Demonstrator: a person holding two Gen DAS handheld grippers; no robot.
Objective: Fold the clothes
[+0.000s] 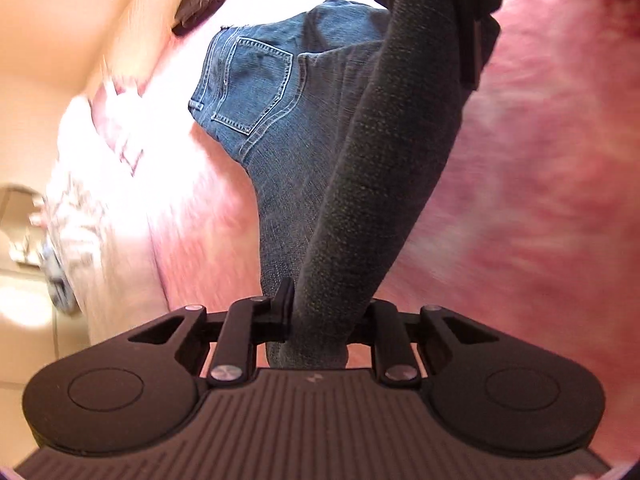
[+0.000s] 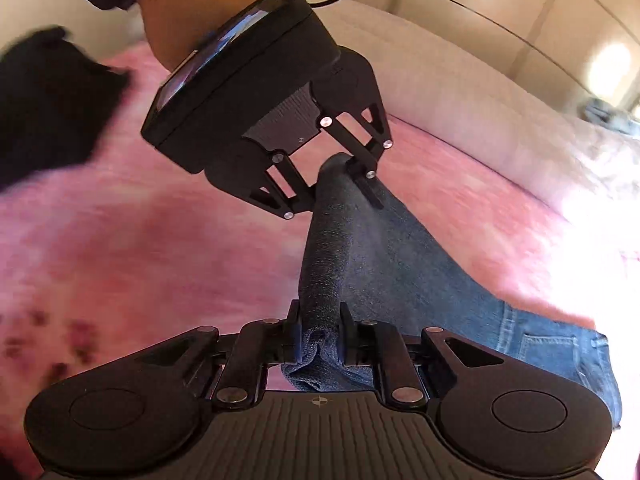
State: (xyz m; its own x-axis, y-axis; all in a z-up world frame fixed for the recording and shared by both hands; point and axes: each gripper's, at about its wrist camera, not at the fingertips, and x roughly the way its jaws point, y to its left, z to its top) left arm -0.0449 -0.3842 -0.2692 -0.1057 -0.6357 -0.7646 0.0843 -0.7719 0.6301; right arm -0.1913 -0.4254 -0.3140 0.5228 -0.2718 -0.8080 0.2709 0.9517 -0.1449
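A pair of blue jeans [image 1: 256,80] lies on a pink bedspread [image 1: 540,160], back pocket up. Both grippers hold one raised, stretched fold of the jeans. My left gripper [image 1: 320,316] is shut on the jeans fold [image 1: 380,180]. My right gripper [image 2: 320,332] is shut on the other end of the same fold [image 2: 324,264]. In the right wrist view the left gripper [image 2: 340,184] shows ahead, clamped on the jeans, with a hand behind it. The waist part of the jeans [image 2: 540,344] rests on the bed at the lower right.
A black garment [image 2: 48,100] lies on the pink bedspread [image 2: 140,260] at the left; it also shows in the left wrist view [image 1: 204,0]. A white cover [image 1: 80,220] hangs at the bed's edge. A beige headboard [image 2: 460,80] stands behind.
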